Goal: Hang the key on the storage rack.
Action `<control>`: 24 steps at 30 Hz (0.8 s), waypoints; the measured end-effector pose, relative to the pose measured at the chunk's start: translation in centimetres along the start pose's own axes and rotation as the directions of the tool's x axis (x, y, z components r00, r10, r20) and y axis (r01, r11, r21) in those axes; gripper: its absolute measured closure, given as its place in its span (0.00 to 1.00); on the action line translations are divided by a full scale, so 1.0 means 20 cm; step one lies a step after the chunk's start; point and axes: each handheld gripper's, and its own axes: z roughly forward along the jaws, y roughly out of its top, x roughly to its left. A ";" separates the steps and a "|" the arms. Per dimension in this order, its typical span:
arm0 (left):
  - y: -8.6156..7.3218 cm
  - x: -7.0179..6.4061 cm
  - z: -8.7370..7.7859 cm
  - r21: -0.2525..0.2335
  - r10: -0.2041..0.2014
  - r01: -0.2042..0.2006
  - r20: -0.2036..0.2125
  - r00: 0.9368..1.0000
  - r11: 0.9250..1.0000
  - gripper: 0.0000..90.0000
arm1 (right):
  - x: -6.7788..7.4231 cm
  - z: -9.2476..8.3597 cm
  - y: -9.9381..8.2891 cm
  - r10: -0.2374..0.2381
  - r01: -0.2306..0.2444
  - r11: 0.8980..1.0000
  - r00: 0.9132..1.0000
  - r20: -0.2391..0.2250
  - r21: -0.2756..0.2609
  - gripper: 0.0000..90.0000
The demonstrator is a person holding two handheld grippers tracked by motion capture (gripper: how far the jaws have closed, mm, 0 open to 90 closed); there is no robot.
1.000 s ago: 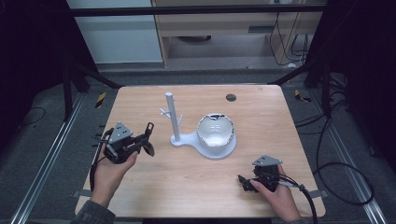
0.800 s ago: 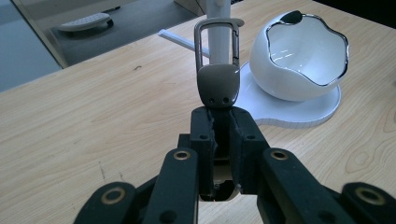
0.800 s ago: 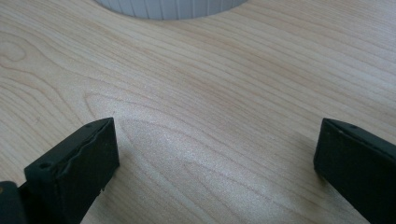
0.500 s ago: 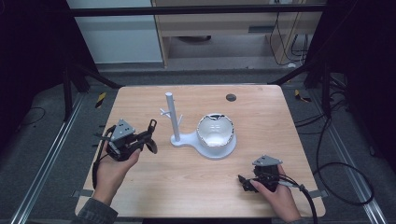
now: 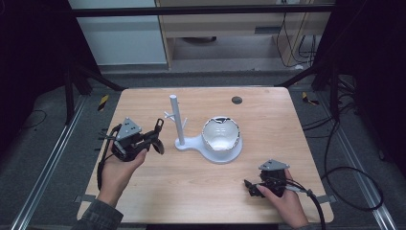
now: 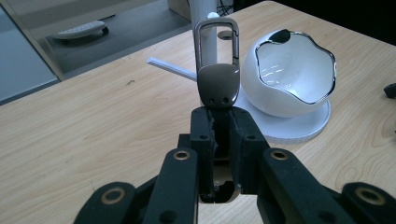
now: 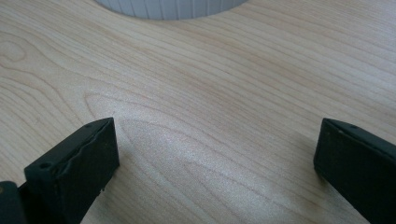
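Note:
My left gripper (image 5: 154, 138) (image 6: 219, 122) is shut on a dark metal key clip (image 6: 218, 74) (image 5: 158, 126) whose carabiner loop sticks up past the jaws. It hovers left of a white stand: an upright post (image 5: 176, 120) with short pegs, on a flat base (image 5: 191, 143) (image 7: 168, 7). In the left gripper view the loop lines up in front of the post (image 6: 204, 11). A white bowl with a wavy silver rim (image 5: 220, 135) (image 6: 292, 74) sits on the base's right part. My right gripper (image 5: 250, 185) (image 7: 215, 154) lies open and low at the table's front right, with nothing between its jaws.
The wooden table (image 5: 191, 191) carries a small black disc (image 5: 236, 100) near its far edge. A thin white peg (image 6: 170, 68) juts from the post toward the left gripper. Dark frame rails and cables surround the table.
My left gripper has moved right, closer to the stand's post, with the clip in it. The right gripper has stayed put.

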 end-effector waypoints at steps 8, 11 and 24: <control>0.03 0.00 0.01 -0.001 0.000 0.000 0.002 1.000 1.000 0.89 | 0.00 0.00 0.00 0.000 0.000 1.000 1.000 0.000 0.000 0.00; 0.04 0.00 0.02 0.000 0.006 -0.006 0.005 1.000 1.000 0.89 | 0.00 0.00 0.00 0.000 0.000 1.000 1.000 0.000 0.000 0.00; 0.06 -0.01 0.06 0.015 0.016 -0.016 -0.012 1.000 1.000 0.89 | 0.00 0.00 0.00 0.000 0.000 1.000 1.000 0.000 0.000 0.00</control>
